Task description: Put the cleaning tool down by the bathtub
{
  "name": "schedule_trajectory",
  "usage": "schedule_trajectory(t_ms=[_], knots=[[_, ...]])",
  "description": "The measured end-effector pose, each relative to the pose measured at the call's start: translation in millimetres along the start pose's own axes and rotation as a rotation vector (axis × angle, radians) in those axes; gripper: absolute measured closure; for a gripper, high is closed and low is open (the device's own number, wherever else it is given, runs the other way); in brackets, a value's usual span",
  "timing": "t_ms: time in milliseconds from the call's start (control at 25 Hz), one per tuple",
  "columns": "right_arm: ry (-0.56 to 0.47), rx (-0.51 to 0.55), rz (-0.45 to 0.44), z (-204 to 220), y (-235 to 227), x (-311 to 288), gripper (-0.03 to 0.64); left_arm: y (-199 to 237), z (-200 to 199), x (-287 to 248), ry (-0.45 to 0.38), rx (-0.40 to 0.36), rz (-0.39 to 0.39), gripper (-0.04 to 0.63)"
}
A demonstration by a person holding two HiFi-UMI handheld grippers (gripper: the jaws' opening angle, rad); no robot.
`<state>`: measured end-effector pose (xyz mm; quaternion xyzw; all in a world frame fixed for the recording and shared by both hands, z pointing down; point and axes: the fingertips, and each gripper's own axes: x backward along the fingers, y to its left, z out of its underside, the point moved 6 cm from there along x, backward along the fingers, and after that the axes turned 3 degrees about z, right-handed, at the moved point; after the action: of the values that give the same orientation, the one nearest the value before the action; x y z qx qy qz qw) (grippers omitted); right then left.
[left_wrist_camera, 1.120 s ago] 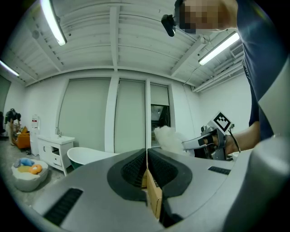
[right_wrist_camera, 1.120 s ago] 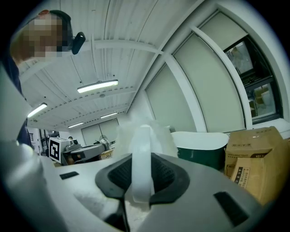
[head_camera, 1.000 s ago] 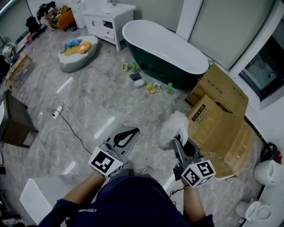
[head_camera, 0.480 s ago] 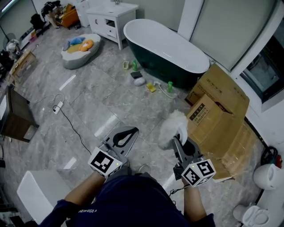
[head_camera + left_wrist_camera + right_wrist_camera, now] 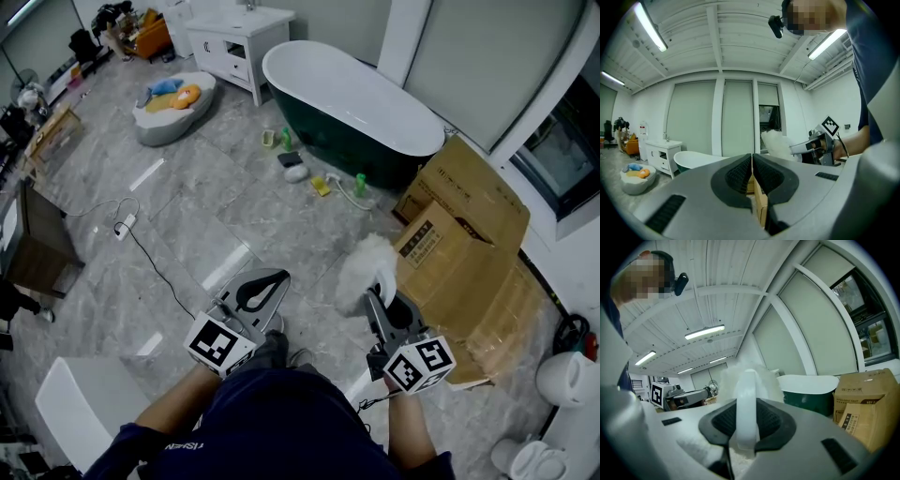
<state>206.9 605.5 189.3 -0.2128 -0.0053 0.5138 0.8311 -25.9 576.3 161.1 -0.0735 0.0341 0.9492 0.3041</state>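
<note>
Comparing this moment with the second before it, you have changed almost nothing in your hands. The right claw (image 5: 380,300) stays clamped on the white handle of the cleaning tool (image 5: 364,265), whose fluffy head points up the frame toward the bathtub (image 5: 323,141). The left claw (image 5: 278,277) stays pinched together on nothing, low and left of centre. What has moved is the view: the tub and the clutter at its foot have drifted slightly right and up in the head view. A dark shoe (image 5: 272,349) shows just under the left claw, so my reading is that you are walking, not setting anything down. For the task, that means the carry is under way and the put-down has not begun. The tool sits at the lower middle of the frame, well apart from the tub, with open floor (image 5: 234,220) between. That floor is grey marbled tile, glossy enough to throw back light. Along the tub's near side lie a green bottle (image 5: 359,184), a yellow item (image 5: 320,187) and other small things, so you will want a bare patch among them. Cardboard boxes (image 5: 459,248) crowd the right of the frame beside the tool. A white vanity (image 5: 239,37) stands at the top, a grey cushion bed (image 5: 173,98) lies upper left, and a cable (image 5: 127,225) trails across the left.
</note>
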Motion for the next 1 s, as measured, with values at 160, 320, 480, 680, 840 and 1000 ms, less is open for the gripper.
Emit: schedule_trajectory(t_ms=[160,320,480,680,840,1000], knots=[[0.005,0.004,-0.004,-4,-8,-10,0.528,9,1,-9,0.002,0.003,-0.006,0.561],[0.013,0.010,-0.008,-9,-17,-25,0.528,22,1,-20,-0.002,0.006,-0.008,0.561],[0.028,0.018,-0.012,-9,-24,-43,0.528,37,7,-31,-0.005,0.016,-0.012,0.561],[0.048,0.019,-0.010,-14,-37,-78,0.528,69,14,-48,0.001,0.035,-0.012,0.561],[0.063,0.018,-0.010,-19,-40,-117,0.528,106,17,-60,0.004,0.049,-0.011,0.561],[0.073,0.010,-0.002,-21,-49,-158,0.528,144,25,-77,0.013,0.058,-0.001,0.561]])
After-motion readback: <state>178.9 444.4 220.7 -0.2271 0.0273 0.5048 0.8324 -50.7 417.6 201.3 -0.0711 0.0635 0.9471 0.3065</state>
